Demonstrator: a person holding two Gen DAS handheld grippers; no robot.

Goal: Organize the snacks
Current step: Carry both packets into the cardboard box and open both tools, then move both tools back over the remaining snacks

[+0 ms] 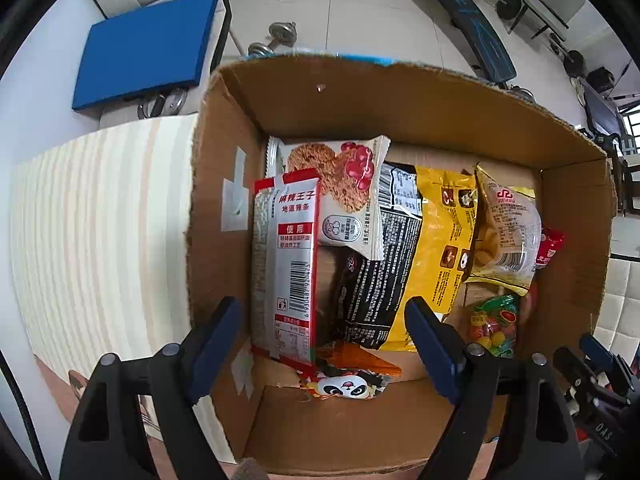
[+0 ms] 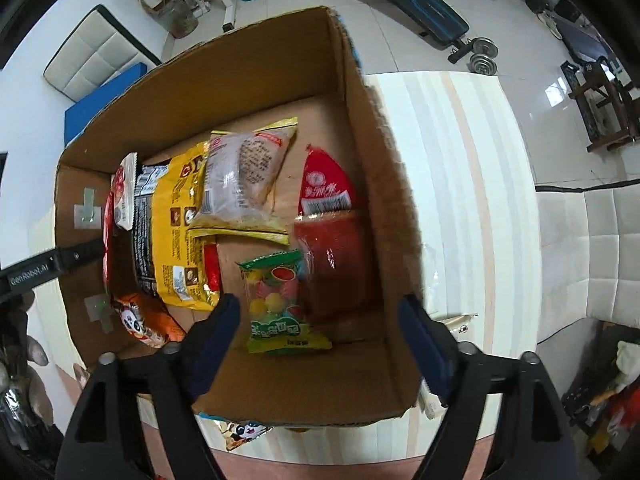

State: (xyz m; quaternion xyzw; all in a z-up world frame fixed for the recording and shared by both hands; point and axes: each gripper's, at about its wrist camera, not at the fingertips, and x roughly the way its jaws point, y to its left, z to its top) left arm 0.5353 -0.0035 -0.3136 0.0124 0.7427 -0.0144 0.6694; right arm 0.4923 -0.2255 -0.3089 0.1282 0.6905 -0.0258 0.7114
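Both sets of fingers spread wide, gripping nothing, over open cardboard box (image 1: 420, 92) on striped tabletop (image 1: 100, 220). Left gripper (image 1: 324, 340) above red-and-white snack pack (image 1: 286, 264) standing at box's left wall; right gripper (image 2: 320, 344) above green candy bag (image 2: 280, 304) flat on box floor

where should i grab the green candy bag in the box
Grip the candy bag across its puffy middle, from straight above with the open right gripper. It lies flat on the box floor, and only its left side is clear; the red pack crowds its right.
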